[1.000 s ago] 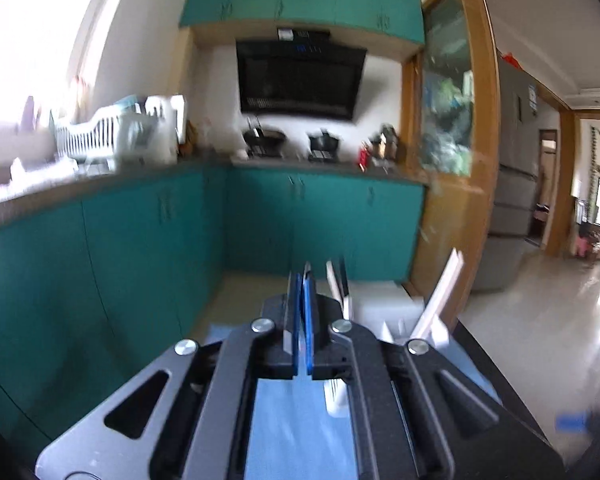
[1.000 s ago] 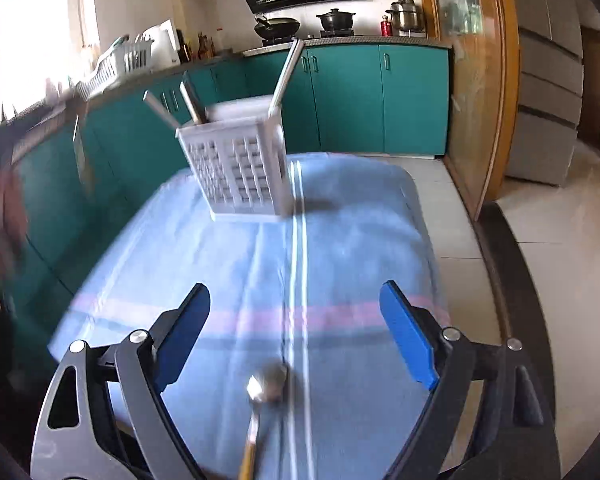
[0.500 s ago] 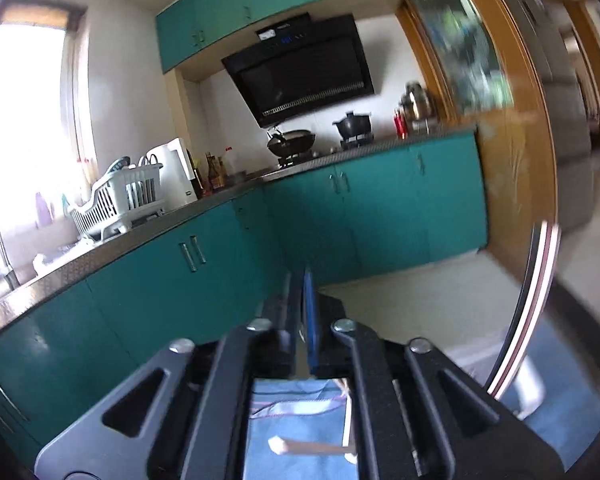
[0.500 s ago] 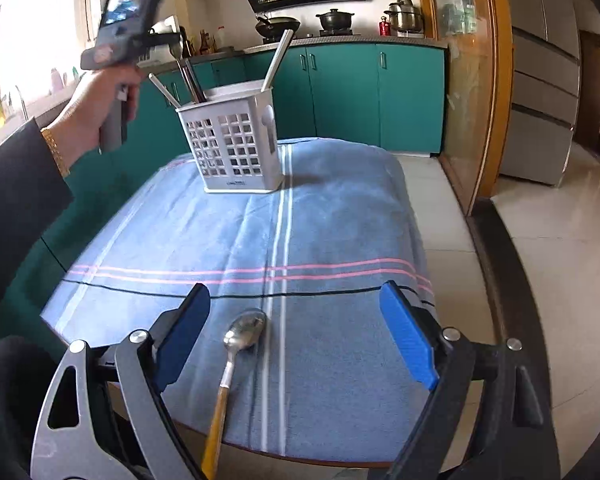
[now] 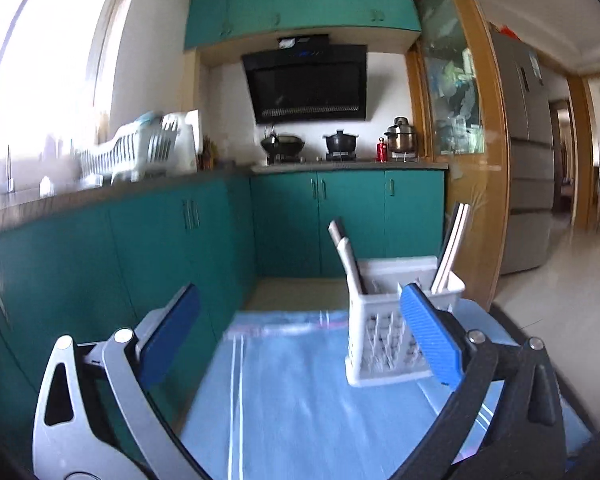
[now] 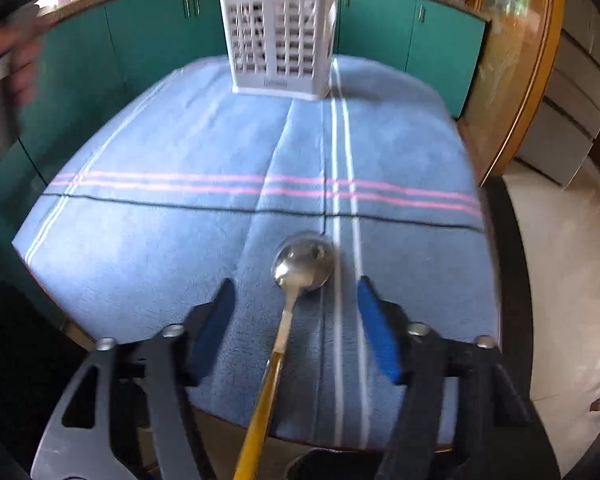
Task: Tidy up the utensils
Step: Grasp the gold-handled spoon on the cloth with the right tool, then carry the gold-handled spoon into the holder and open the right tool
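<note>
A: Where is the spoon (image 6: 302, 266) placed, and what is seen around it?

B: It is seen lying flat on the blue striped cloth (image 6: 180, 240) near the front edge of the surface, bowl pointing away, gold handle running back over the edge. The right tool (image 6: 296, 304) is now lowered over it, and its jaws have just been closing: a second ago they were spread wide, and now they are narrowed to about half, one on each side of the neck. The pads are not yet pressed on the metal, so nothing is held.

A: And the white utensil basket (image 6: 278, 40)?

B: It is placed upright at the far end of the cloth, well apart from the spoon, with several handles already stood in it.

A: What is shown of the left tool (image 5: 300, 320)?

B: Its jaws have just been opening. A second ago they were shut tight; now they are spread as wide as they go, empty, with the basket just beyond the right-hand pad (image 5: 428, 332). An item appears to have been delivered there.

A: What is meant for the task?

B: One utensil is judged done, and the spoon, the only one seen left on the cloth, is about to be gripped.
</note>
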A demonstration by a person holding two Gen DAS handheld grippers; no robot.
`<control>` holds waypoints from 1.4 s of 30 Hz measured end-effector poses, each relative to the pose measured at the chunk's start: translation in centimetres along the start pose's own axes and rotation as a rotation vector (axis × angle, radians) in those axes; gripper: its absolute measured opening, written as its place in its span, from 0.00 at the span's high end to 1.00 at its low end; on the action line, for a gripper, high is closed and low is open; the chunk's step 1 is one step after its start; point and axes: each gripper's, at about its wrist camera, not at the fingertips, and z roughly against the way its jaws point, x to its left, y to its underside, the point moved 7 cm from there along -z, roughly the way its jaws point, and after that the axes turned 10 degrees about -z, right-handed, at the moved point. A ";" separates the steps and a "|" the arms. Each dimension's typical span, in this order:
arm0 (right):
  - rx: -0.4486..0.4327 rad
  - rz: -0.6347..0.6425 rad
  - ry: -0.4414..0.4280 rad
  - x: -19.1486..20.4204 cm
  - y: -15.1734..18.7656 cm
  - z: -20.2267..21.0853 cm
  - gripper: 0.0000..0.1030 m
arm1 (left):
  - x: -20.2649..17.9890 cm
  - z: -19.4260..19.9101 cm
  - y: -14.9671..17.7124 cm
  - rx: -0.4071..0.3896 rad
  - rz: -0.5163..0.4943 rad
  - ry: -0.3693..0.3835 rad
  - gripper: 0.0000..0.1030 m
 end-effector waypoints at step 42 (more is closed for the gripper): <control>-0.940 -0.124 0.088 4.9 -34.8 -0.5 0.97 | 7.6 -1.4 4.5 0.118 0.299 0.016 0.04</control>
